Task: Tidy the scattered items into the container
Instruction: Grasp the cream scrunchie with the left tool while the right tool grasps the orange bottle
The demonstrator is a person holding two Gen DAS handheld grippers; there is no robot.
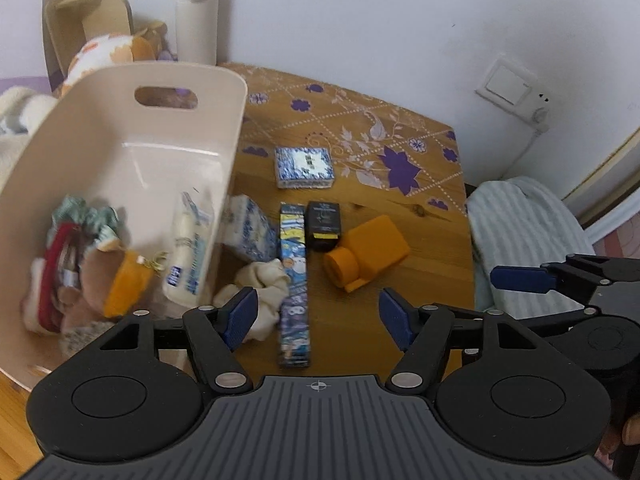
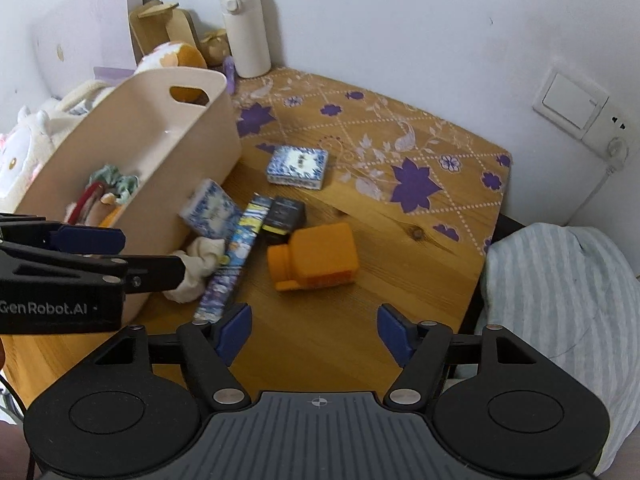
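**A:** Where are we?

**B:** Both my grippers, left (image 1: 316,316) and right (image 2: 316,330), are spread wide and empty. The bin (image 1: 224,128) already holds some things; the long box (image 1: 294,280) lies on the table (image 2: 360,320) just beside it.

**A:** How will it handle?

**B:** I'd guess light, stiff, a bit slick. I'd pinch it across the narrow width near mid-length so it won't tip.

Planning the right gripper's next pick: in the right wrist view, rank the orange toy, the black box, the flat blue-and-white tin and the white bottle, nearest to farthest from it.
1. Orange toy, just ahead of the open right gripper.
2. Black box, behind the toy, slightly left.
3. Tin, mid-table.
4. White bottle, at the wall, far left.
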